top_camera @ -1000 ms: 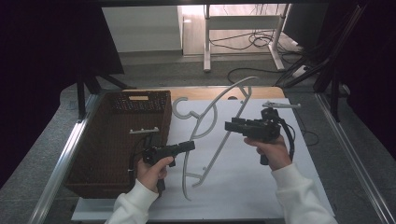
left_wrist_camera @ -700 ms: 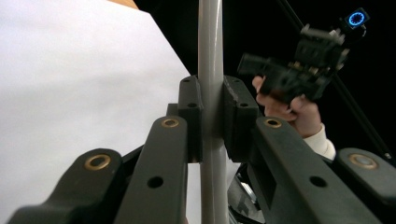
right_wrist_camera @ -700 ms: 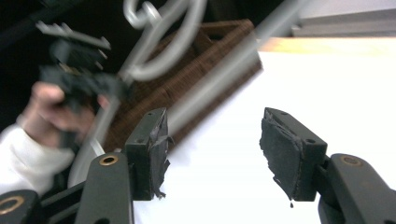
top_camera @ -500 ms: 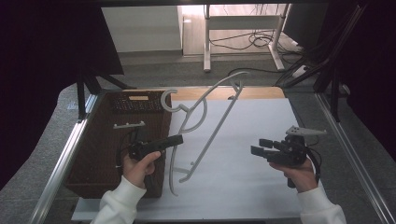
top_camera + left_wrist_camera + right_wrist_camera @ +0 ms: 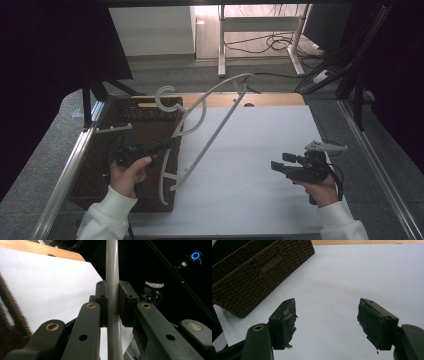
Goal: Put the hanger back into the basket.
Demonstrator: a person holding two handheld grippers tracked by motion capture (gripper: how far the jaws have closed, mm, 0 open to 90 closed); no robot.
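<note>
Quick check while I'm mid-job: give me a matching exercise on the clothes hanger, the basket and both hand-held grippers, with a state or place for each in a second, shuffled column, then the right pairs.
Things:
1. white clothes hanger
2. woven basket
3. left hand-held gripper
4. right hand-held gripper

States or places:
A. open, nothing between its pads, over the white sheet
B. dark brown, at the left side of the table
C. shut on a thin white bar
D. tilted, lifted over the basket's right edge

Pairs: 1-D, 2-B, 3-C, 4-A
</note>
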